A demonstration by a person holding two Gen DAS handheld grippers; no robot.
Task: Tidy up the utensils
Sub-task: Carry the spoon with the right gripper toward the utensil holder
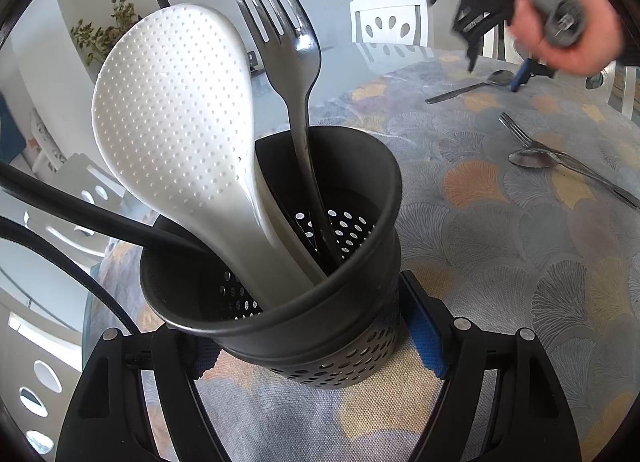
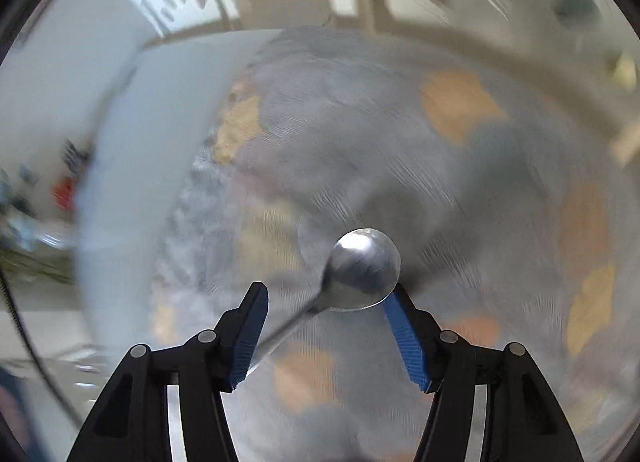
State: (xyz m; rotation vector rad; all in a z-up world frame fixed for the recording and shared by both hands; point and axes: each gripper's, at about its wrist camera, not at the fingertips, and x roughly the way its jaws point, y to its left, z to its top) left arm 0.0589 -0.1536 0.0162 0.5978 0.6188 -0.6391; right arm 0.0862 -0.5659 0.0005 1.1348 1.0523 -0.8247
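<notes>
Your left claw clamps the black holder. Your right claw gapes around the far spoon. Closing off-centre could skid it across the counter.

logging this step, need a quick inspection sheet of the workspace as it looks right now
surface: round table under a fan-patterned cloth
job's things: black perforated holder upright, with a white paddle and a black fork standing in it; a spoon lies on the cloth under the right gripper; another spoon and a metal fork lie crossed on the cloth
clutter: nothing seen
grippers: left gripper clamps the holder near its base; right gripper, in a hand, is open above the spoon, not gripping it
cables: black cable crosses to the holder's rim
surroundings: white chair, plant, wall pictures; right view is blurred
</notes>
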